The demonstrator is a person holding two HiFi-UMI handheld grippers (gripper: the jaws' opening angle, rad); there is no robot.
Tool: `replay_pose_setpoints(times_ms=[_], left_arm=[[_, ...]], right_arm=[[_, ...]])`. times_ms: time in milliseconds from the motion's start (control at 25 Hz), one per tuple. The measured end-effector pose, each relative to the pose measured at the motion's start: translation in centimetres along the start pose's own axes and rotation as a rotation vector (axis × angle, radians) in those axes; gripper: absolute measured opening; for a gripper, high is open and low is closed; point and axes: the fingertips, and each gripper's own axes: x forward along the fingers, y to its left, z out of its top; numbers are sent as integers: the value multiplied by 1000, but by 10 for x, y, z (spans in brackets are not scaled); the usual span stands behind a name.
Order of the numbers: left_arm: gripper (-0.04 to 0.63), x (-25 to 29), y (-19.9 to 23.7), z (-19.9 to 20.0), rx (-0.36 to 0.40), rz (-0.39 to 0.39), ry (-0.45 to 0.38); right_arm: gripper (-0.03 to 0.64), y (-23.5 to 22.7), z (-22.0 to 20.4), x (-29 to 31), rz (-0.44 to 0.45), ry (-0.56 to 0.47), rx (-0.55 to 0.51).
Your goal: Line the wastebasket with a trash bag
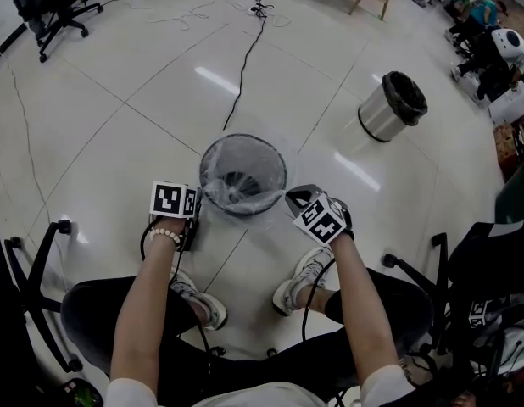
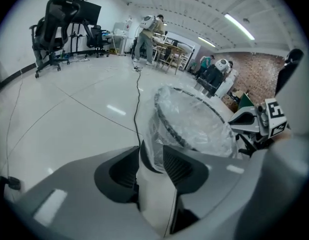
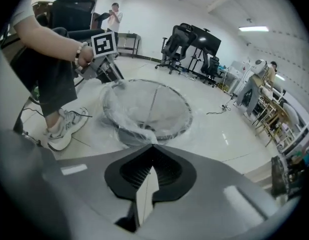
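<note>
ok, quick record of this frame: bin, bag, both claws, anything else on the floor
wastebasket: mesh, upright on the floor in front of the person's feet
trash bag: clear, inside the basket, film draped over the rim, bunched at the near side
left claw: open, at the rim's left side, bagged basket wall seen in the gap
right claw: shut, tips at a fold of bag on the rim's right; can't tell if film is pinched
other: metal bin with black liner, far right; black cable
</note>
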Motion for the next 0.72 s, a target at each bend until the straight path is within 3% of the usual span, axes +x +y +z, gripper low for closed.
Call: replay_pose_setpoints(times_ms=[160, 360, 560, 720], left_arm=[[75, 3, -8, -10, 49, 10, 16], [58, 9, -10, -23, 64, 12, 43], [87, -19, 26, 2, -37, 81, -58], [127, -60, 46, 30, -92, 118, -140]], right_arm=[[0, 13, -16, 15, 30, -2, 55], [2, 23, -12, 33, 63, -77, 143], [103, 0, -3, 2, 63, -163, 243], [154, -20, 6, -48, 29, -135, 200]])
